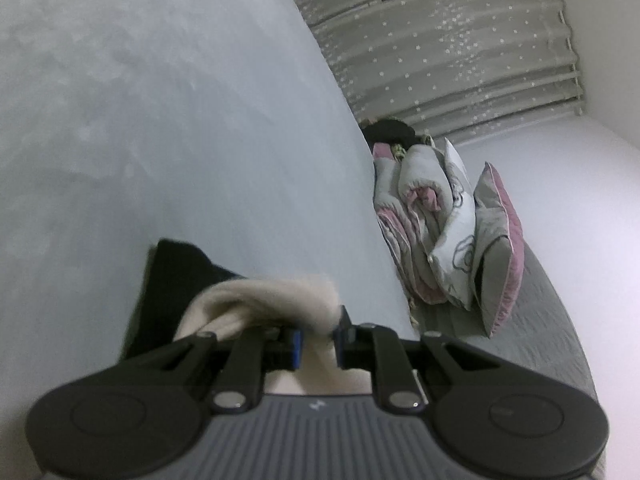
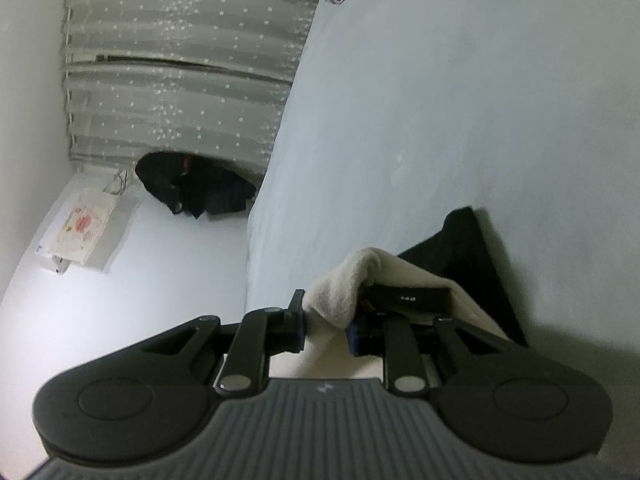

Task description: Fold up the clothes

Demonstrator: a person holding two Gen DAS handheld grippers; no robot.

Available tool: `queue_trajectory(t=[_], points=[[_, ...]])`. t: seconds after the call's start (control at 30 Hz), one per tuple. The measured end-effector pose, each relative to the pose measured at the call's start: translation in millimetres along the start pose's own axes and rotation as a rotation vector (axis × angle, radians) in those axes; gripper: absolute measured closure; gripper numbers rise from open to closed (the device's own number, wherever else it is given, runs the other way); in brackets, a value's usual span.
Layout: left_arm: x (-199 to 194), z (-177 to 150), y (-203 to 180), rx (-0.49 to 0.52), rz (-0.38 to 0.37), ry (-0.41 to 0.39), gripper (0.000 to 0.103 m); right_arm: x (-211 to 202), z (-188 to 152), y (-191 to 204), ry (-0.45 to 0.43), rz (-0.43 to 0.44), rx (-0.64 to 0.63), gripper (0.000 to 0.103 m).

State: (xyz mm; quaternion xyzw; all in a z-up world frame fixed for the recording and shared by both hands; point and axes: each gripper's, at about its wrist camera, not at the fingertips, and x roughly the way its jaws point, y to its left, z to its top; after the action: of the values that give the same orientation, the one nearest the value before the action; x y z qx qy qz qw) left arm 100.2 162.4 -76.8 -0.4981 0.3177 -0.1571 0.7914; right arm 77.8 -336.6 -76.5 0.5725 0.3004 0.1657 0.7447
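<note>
A cream fleece garment [image 1: 264,296] is bunched at the bottom of the left wrist view. My left gripper [image 1: 319,340] is shut on a fold of it between its blue pads. In the right wrist view my right gripper [image 2: 326,328] is shut on another fold of the same cream garment [image 2: 340,284]. A black band with a small size label [image 2: 408,294] shows just past that fold. A black garment [image 1: 180,276] lies flat on the pale blue bed sheet [image 1: 160,120] beyond the cream one. The right view shows that black garment [image 2: 472,256] too.
Rolled grey and pink quilts and pillows [image 1: 432,216] are stacked at the head of the bed. A starred grey curtain [image 2: 180,60] hangs behind. On the white floor lie a heap of dark clothes [image 2: 192,184] and a white printed bag [image 2: 84,228].
</note>
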Motion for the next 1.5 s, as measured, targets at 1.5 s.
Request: queue_trajectory(t=[1.5], points=[[-56, -79, 10, -0.167, 0.264, -0.099, 0.05, -52, -97, -7, -0.23, -0.198, 0.083, 0.043]])
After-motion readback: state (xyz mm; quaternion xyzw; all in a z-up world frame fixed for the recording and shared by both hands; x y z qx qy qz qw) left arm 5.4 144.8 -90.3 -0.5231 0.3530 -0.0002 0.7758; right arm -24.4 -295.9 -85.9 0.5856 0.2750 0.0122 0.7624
